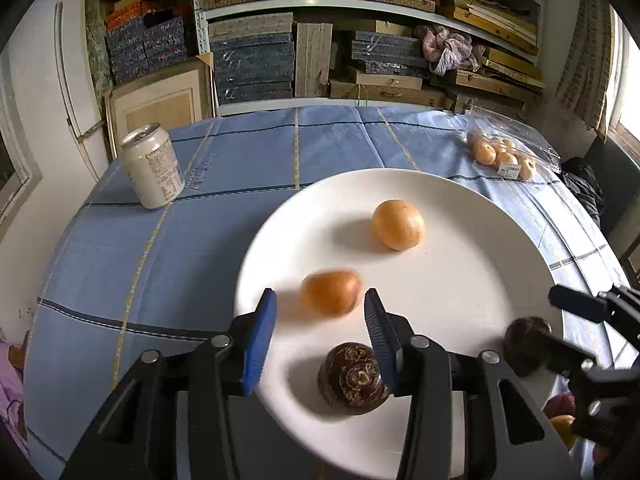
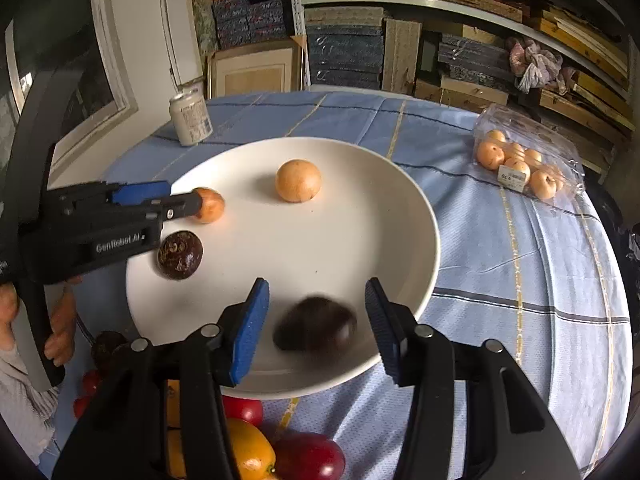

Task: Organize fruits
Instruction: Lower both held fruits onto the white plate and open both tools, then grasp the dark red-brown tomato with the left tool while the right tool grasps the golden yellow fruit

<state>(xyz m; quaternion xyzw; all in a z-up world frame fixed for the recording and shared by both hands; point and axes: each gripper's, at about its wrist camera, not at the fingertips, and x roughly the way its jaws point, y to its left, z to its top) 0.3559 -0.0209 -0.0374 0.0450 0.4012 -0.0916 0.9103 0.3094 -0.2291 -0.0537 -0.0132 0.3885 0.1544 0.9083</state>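
A white plate (image 1: pixel 460 292) (image 2: pixel 360 216) sits on the blue cloth. On it lie a round orange fruit (image 1: pixel 398 224) (image 2: pixel 298 181), a smaller orange fruit (image 1: pixel 331 292) (image 2: pixel 210 205), blurred, and a dark brown fruit (image 1: pixel 352 378) (image 2: pixel 180 255). A second dark fruit (image 2: pixel 316 328) (image 1: pixel 526 344), blurred, lies at the plate's near rim. My left gripper (image 1: pixel 320 328) is open with the small orange fruit just ahead of its jaws. My right gripper (image 2: pixel 316 322) is open around the blurred dark fruit, not touching it.
A drink can (image 1: pixel 152 168) (image 2: pixel 191 118) stands at the far left. A clear pack of small orange fruits (image 1: pixel 508 152) (image 2: pixel 524 160) lies far right. Red, yellow and dark fruits (image 2: pixel 256 448) lie near the front edge. Shelves of boxes stand behind the table.
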